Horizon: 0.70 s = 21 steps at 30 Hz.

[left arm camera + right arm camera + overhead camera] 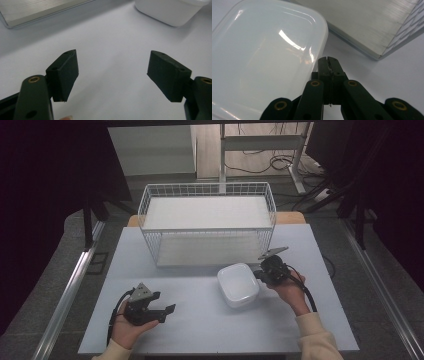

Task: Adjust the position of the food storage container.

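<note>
The white lidded plastic container sits near the middle of the surface, just in front of the wire basket. The right claw is clenched with nothing between its jaws, its tip against the container's right edge, apparently to nudge it sideways. The left claw rests released near the front-left corner, waiting clear.

Box looked like translucent white plastic, glossy w/ bright glints, smooth lid. Basket was white-coated wire mesh; its base panel looked brushed, fine-lined, semi-matt. Tabletop was pale grey, smooth, matt. Right tool and left tool were black matt plastic w/ brass-coloured rivets.
</note>
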Available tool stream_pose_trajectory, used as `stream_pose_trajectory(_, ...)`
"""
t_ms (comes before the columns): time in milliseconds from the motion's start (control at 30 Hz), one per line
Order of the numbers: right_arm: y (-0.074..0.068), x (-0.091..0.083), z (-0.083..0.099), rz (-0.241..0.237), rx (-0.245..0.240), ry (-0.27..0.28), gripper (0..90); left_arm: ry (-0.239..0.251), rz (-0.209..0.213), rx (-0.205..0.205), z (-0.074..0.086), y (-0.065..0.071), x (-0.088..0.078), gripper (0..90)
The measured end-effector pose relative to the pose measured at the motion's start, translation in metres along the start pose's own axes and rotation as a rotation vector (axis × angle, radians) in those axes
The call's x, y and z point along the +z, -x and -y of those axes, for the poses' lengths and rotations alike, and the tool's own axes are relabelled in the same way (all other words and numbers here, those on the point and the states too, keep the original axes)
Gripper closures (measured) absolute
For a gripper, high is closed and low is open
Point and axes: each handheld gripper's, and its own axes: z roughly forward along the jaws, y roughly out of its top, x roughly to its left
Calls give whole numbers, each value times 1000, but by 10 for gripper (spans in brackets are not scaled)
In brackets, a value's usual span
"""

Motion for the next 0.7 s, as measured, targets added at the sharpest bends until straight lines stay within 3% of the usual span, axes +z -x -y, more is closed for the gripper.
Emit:
stream_pose_trajectory(333, -16, 4, -1, -23, -33, -27, 895, 0, -5, -2, 0, -1, 0, 246)
stream_pose_trajectory(700, -33, -4, 11, -47, -49, -39, 895, 4, -6, 0, 0, -1, -2, 246)
